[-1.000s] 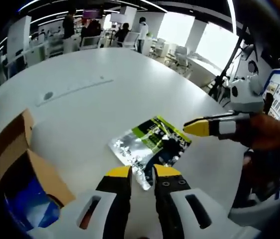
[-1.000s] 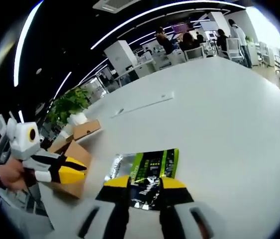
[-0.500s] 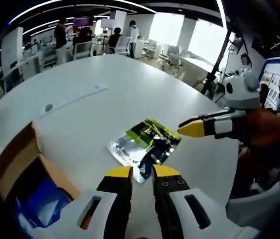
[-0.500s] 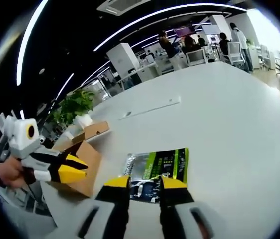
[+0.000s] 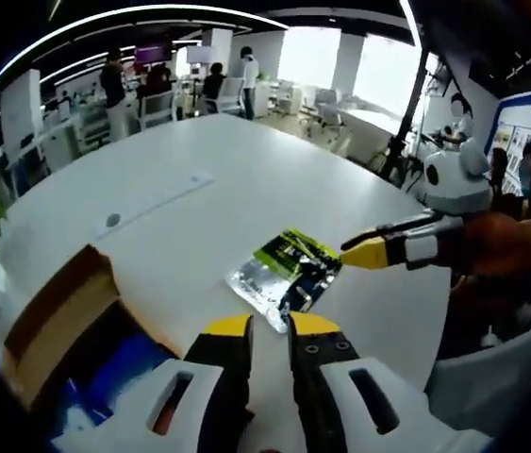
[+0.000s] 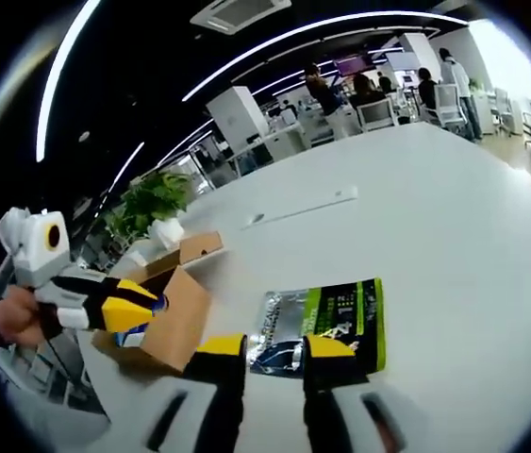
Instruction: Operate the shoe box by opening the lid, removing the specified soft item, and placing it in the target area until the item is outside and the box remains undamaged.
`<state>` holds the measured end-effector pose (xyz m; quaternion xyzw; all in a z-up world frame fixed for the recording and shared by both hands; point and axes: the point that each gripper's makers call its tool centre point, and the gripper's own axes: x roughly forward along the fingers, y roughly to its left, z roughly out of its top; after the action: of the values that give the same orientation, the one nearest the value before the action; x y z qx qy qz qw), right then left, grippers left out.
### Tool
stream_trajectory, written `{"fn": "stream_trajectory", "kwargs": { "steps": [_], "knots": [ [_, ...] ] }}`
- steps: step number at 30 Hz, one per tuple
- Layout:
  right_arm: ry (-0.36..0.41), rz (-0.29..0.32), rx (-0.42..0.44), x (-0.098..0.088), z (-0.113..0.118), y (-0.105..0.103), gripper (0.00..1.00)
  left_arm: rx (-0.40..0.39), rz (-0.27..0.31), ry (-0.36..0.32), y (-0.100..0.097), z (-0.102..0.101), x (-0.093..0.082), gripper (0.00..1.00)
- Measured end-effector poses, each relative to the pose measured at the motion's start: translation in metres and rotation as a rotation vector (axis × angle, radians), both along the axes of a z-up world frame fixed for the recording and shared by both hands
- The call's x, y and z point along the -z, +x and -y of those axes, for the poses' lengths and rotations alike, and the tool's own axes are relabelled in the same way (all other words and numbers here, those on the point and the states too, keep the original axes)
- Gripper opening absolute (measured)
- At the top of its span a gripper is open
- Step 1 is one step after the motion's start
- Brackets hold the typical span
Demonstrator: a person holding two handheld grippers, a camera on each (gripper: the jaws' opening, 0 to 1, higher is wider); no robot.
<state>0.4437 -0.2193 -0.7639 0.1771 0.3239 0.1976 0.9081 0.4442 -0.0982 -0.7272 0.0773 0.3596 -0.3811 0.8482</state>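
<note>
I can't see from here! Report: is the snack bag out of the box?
Both tongs empty. Foil pouch flat on table, outside open box. Nothing blocking.

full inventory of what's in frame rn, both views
pouch: 1, green, black and silver, flat on the table, outside the box
box: 1, brown cardboard, flaps open, blue inside, near the table edge
table: 1, white, large and rounded
plant: 1, green, in a white pot beyond the box
chairs and desks: several, pale, background office
people: several, far background, by the desks
left gripper: 1, yellow tips on black and white, above the table short of the pouch
right gripper: 1, same colours, tips over the pouch's near edge
hand: 1, holding the right gripper
</note>
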Motion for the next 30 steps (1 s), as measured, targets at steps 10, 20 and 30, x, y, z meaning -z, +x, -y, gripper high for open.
{"fn": "stream_trajectory", "kwargs": {
  "steps": [10, 20, 30],
  "knots": [
    [-0.003, 0.031, -0.038, -0.017, -0.024, -0.007, 0.2, 0.018, 0.058, 0.029, -0.017, -0.021, -0.027, 0.13],
    [-0.01, 0.045, -0.053, -0.024, -0.037, -0.019, 0.21, 0.008, 0.086, 0.034, -0.029, -0.039, -0.046, 0.15],
    [-0.014, 0.06, -0.068, -0.028, -0.052, -0.031, 0.22, -0.01, 0.101, 0.055, -0.034, -0.058, -0.054, 0.16]
  ]
}}
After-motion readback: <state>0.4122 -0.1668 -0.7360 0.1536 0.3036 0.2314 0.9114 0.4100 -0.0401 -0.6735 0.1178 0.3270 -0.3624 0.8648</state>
